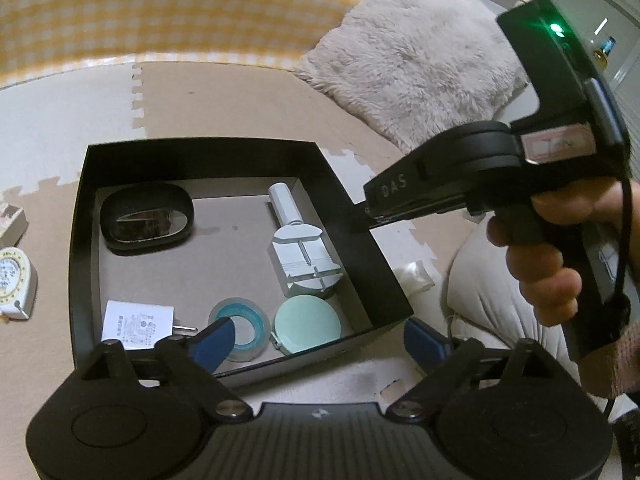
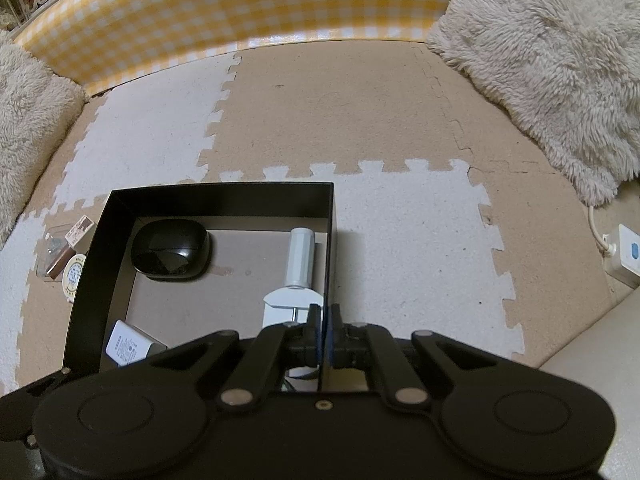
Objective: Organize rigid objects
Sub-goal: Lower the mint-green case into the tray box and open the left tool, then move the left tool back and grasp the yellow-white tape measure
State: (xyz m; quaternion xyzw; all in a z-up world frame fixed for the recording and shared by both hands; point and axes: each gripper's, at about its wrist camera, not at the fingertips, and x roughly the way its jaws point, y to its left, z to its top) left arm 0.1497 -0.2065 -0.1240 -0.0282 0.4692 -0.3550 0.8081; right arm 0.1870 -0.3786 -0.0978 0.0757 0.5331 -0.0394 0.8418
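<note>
While the black box [image 1: 224,160] sits on the foam floor mat [image 2: 360,112] holding five things, one each of mouse [image 1: 146,216], white tool [image 1: 300,252], charger [image 1: 136,324], tape roll [image 1: 248,320] and mint disc [image 1: 308,320], the right gripper [image 2: 323,320] pinches its right wall, and the left gripper [image 1: 320,340] hangs spread wide, empty

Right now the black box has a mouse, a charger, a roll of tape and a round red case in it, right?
Almost. The round case is mint green, not red; the left wrist view shows it. The black box also holds the mouse, charger and roll of tape.
</note>
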